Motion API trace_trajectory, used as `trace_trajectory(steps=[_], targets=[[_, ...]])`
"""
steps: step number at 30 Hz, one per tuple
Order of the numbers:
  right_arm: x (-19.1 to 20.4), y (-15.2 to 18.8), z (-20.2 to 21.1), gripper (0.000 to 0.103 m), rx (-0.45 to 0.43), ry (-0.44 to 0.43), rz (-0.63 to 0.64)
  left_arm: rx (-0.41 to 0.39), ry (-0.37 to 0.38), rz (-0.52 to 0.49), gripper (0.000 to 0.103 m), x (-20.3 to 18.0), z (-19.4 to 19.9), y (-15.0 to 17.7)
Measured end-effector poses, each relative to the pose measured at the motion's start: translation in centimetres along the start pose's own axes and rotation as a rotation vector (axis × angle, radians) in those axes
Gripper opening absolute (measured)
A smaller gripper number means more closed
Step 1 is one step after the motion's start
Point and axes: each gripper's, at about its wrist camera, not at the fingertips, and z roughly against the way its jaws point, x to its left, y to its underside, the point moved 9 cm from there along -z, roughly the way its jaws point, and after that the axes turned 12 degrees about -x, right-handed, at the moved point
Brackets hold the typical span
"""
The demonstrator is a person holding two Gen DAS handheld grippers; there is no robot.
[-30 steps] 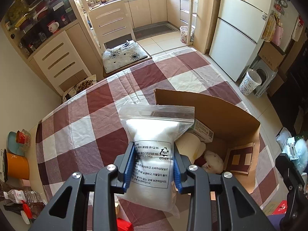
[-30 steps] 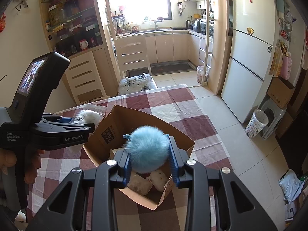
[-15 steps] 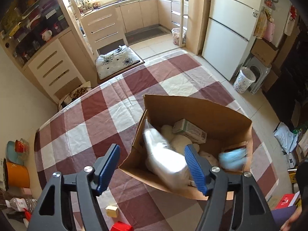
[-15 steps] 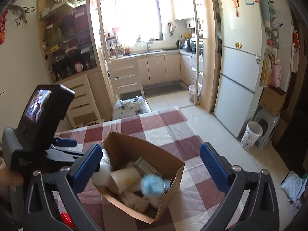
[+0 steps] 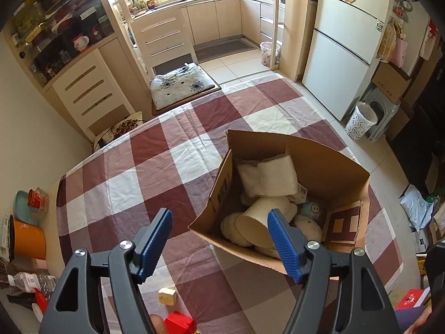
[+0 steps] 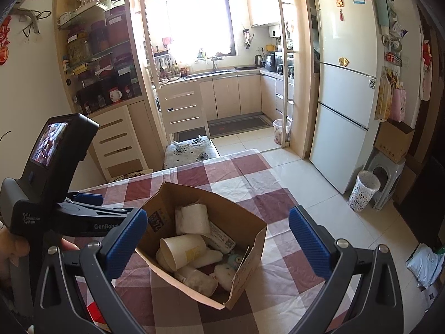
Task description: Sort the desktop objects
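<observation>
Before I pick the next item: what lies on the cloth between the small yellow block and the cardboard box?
Only bare checked tablecloth lies between the yellow block and the cardboard box; the left wrist view shows it.

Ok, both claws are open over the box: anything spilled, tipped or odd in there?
Nothing spilled. The paper cup lies on its side in the cardboard box, and the white bag leans tilted against the pile. Just a loose heap.

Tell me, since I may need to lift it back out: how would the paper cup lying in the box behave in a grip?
The paper cup lies on its side in the box, so it may roll. It looks thin-walled and empty, so probably light and easily crushed.
</observation>
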Motion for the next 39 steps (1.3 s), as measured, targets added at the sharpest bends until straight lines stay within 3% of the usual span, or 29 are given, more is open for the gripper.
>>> trace_trajectory(steps=[39], targets=[[-1.8, 2.0, 0.9, 0.103, 0.096, 0.060, -0.025, 0.053, 0.032, -0.038, 0.073, -2.1, 1.3, 2.2]])
